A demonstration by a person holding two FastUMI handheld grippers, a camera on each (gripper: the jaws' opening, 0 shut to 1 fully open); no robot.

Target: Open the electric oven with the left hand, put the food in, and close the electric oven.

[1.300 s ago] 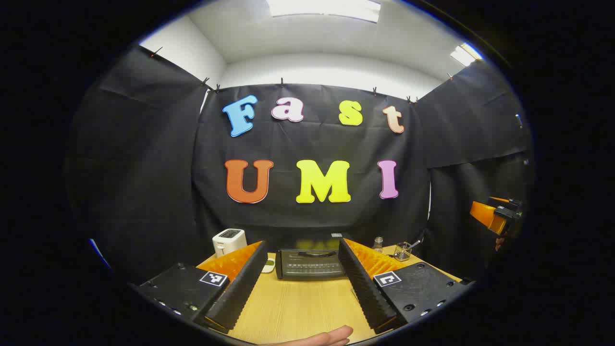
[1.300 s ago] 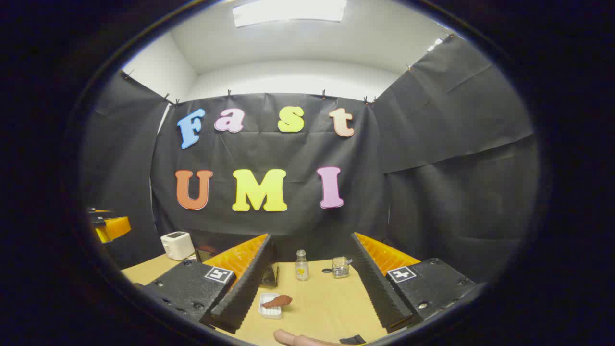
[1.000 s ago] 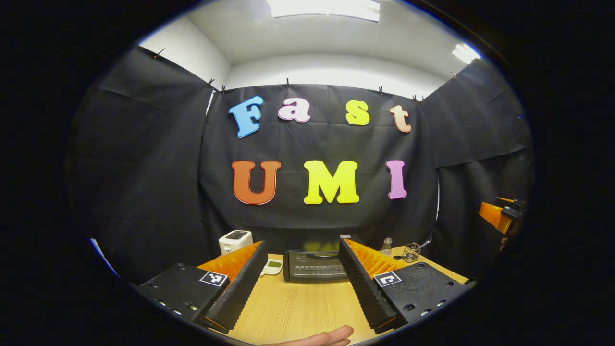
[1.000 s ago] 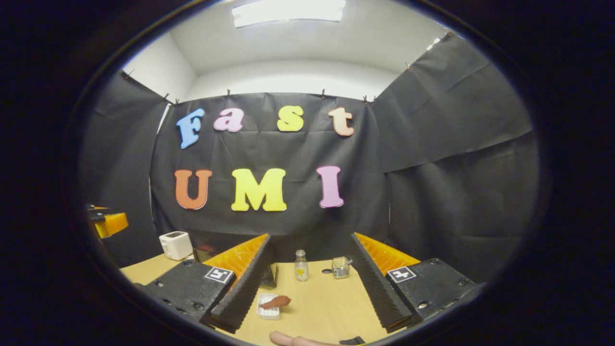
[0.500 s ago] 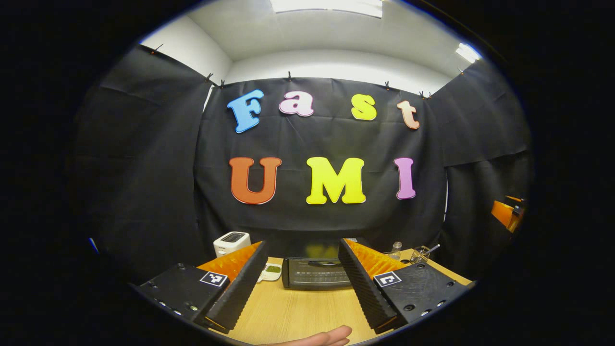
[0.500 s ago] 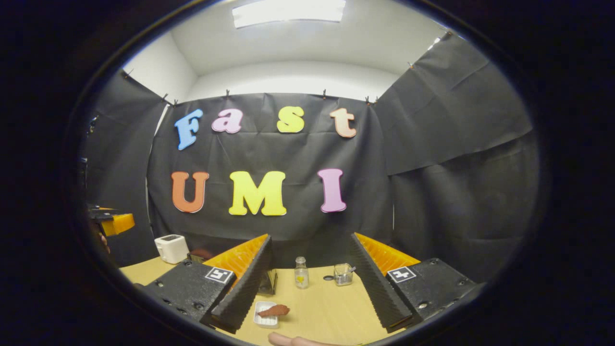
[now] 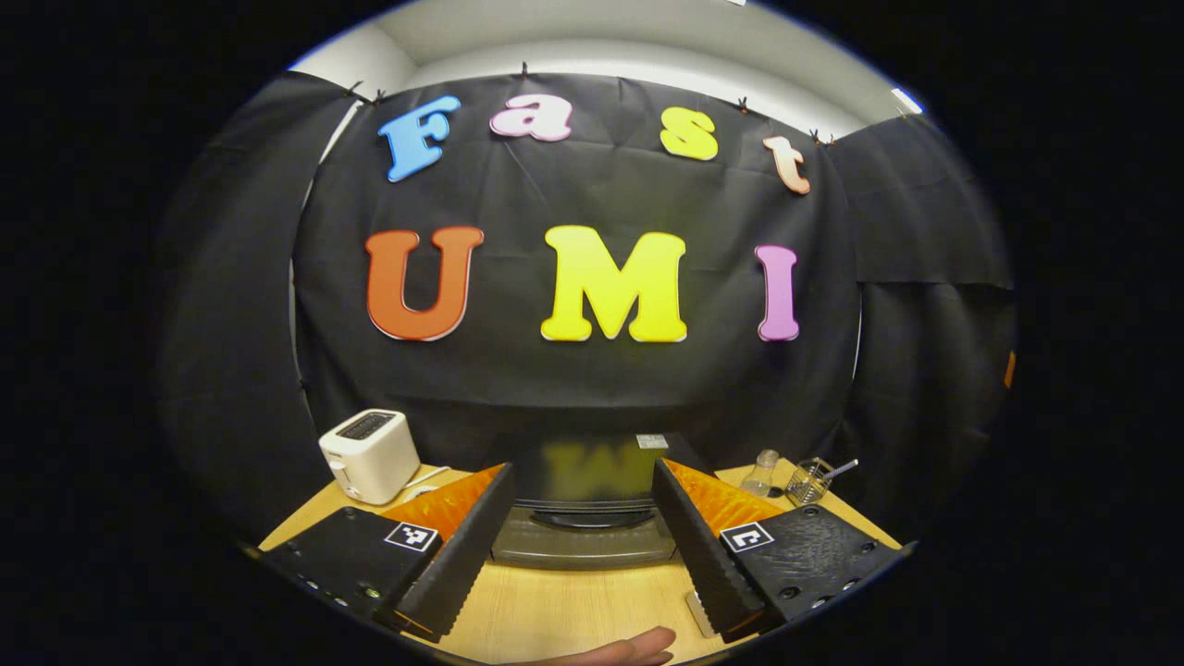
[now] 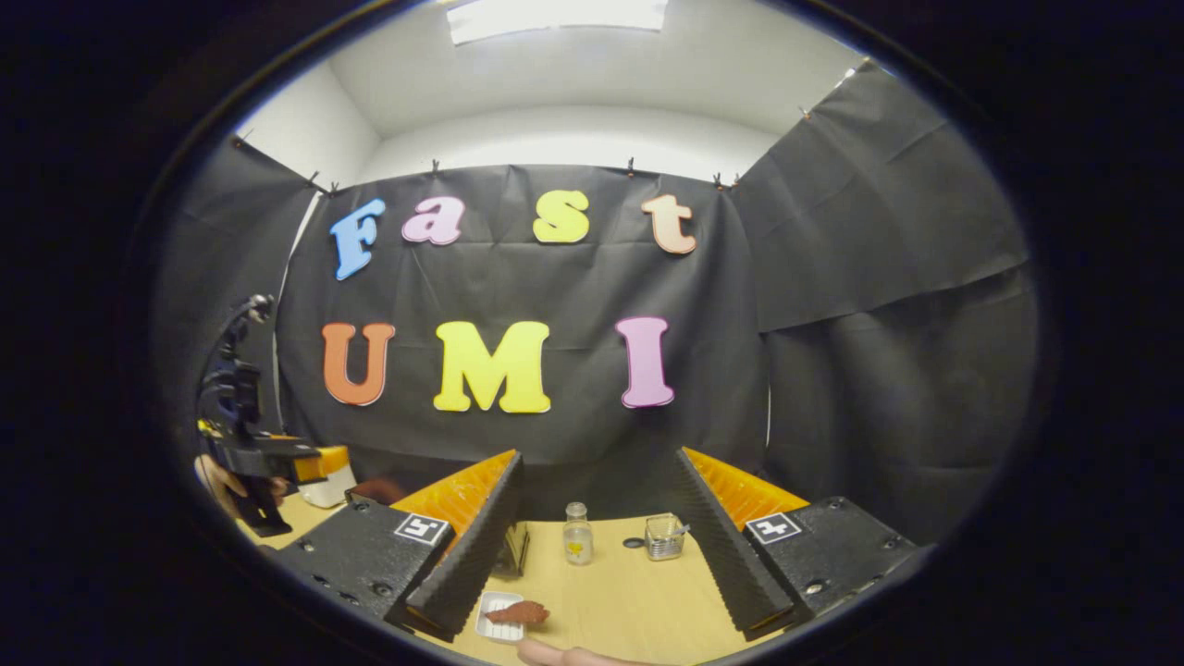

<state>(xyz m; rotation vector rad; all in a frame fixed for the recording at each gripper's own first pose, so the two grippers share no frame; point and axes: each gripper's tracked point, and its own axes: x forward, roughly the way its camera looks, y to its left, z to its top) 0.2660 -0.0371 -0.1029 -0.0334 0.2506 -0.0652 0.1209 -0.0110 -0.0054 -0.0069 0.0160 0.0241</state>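
The left gripper [image 7: 583,532] has its fingers spread wide, with nothing between them, and aims at the electric oven [image 7: 585,504], which stands closed at the tabletop's [image 7: 573,610] far edge, a white toaster [image 7: 370,455] toward its far left corner. To open well, I judge the fingers should meet the door handle [image 7: 588,520] squarely, then pull downward. The right gripper [image 8: 592,555], also spread and empty, waits over the brown food [image 8: 518,611] on its small white tray [image 8: 495,629].

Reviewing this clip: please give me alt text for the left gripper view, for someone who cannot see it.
The open left gripper points at a closed black electric oven close ahead on a wooden table, the oven framed between its fingers. A white toaster stands to the oven's left; a small bottle and glass jar to its right.
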